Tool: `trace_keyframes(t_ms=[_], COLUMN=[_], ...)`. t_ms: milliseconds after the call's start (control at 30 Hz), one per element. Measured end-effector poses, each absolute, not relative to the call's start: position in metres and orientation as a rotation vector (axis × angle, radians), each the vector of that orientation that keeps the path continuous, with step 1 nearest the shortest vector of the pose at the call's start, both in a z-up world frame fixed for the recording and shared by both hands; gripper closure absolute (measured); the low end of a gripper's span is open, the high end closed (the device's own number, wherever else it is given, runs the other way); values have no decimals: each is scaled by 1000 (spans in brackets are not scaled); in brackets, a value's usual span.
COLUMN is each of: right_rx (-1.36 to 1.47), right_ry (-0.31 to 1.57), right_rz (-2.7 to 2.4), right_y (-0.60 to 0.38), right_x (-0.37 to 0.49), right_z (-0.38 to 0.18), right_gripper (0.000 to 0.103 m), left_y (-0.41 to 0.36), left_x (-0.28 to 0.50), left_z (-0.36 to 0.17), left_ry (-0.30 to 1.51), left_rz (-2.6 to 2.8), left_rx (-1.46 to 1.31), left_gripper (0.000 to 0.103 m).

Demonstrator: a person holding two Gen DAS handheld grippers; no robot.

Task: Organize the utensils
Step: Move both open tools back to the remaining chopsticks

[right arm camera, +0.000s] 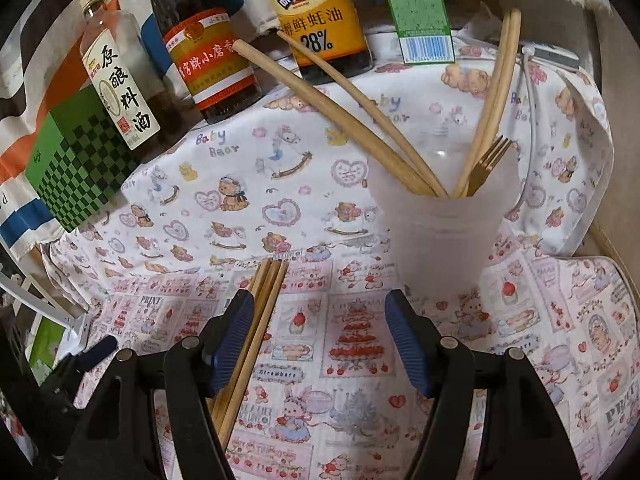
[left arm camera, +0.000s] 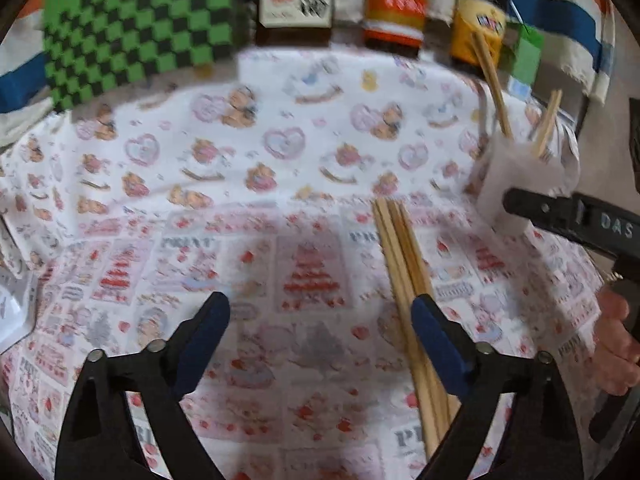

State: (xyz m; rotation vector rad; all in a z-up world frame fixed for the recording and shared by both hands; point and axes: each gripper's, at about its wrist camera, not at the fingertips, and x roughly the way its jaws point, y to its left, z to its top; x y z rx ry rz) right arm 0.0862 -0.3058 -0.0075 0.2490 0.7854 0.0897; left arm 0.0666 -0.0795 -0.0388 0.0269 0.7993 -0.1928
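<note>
Wooden chopsticks [right arm camera: 256, 320] lie in one loose bundle of about four on the patterned cloth [right arm camera: 320, 216], at lower centre of the right wrist view. One translucent cup [right arm camera: 440, 232] stands just right of them, holding four more chopsticks [right arm camera: 340, 116] and one fork [right arm camera: 486, 160]. Three bottles [right arm camera: 320, 16] and two green cartons [right arm camera: 84, 156] line the cloth's far edge; the middle of the cloth is bare. Left gripper [left arm camera: 320, 320] is open, nothing pressed between its pads; the bundle passes under its right finger. Right gripper [right arm camera: 320, 328] is open, its left finger over the bundle. Only the left wrist view shows a hand [left arm camera: 618, 344].
</note>
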Motion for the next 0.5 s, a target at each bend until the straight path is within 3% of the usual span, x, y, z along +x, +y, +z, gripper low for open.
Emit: trace_keyframes(t_ms=[300,367,500], right_rx=[240,239,238], right_ry=[812,810,813], right_rz=[63,63,60], right_y=[-304,-304,-304], right_x=[90,90,90], right_z=[-17,-17,-18], right_gripper=[33,33,33], left_y=[-99,-105,-114], left_x=[60,57,50], left_z=[-52,-56,-54], left_ry=[961,995,982], left_rz=[-326,-365,-367], left_rx=[18,20,66], left_gripper=[60,78,80])
